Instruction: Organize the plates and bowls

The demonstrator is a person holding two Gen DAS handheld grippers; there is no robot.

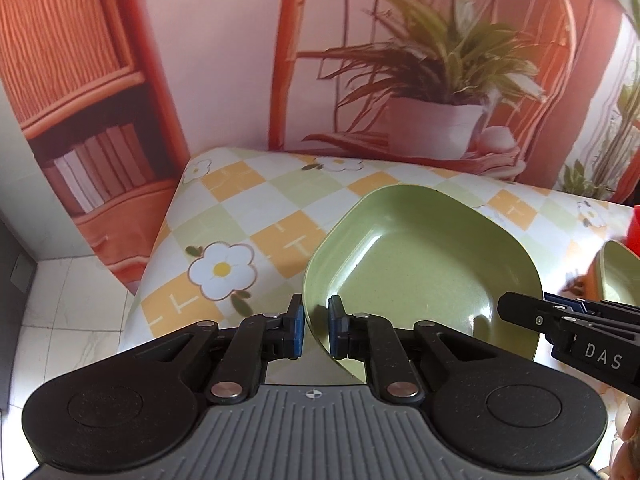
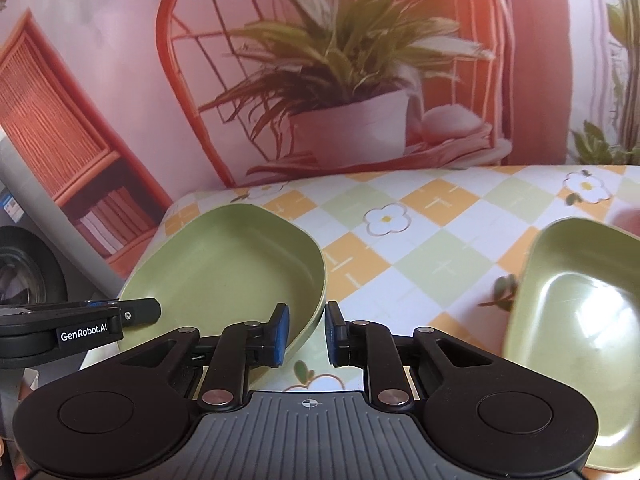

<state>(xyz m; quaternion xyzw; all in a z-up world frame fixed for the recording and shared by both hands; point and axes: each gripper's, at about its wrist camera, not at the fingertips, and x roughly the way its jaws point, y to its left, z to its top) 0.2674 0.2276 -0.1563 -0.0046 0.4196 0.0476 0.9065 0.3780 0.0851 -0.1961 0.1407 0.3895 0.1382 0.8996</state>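
A square green plate (image 1: 420, 264) (image 2: 228, 260) lies near the left end of the table with the checked flower cloth (image 1: 240, 216) (image 2: 420, 240). My left gripper (image 1: 316, 322) has its blue pads on either side of the plate's near left rim, shut on it. My right gripper (image 2: 306, 330) is closed the same way on the plate's near right rim, one pad inside and one outside. Each gripper also shows from the side in the other view: the right gripper (image 1: 532, 312) and the left gripper (image 2: 132, 310). A second, deeper green dish (image 2: 572, 320) (image 1: 616, 276) rests to the right.
The table's left edge (image 1: 160, 248) drops to a white tiled floor (image 1: 64, 304). A printed backdrop (image 1: 432, 92) with a plant and chair closes off the far side. A red object (image 1: 634, 232) shows at the right edge. A washing machine (image 2: 24, 272) stands beyond the table's left end.
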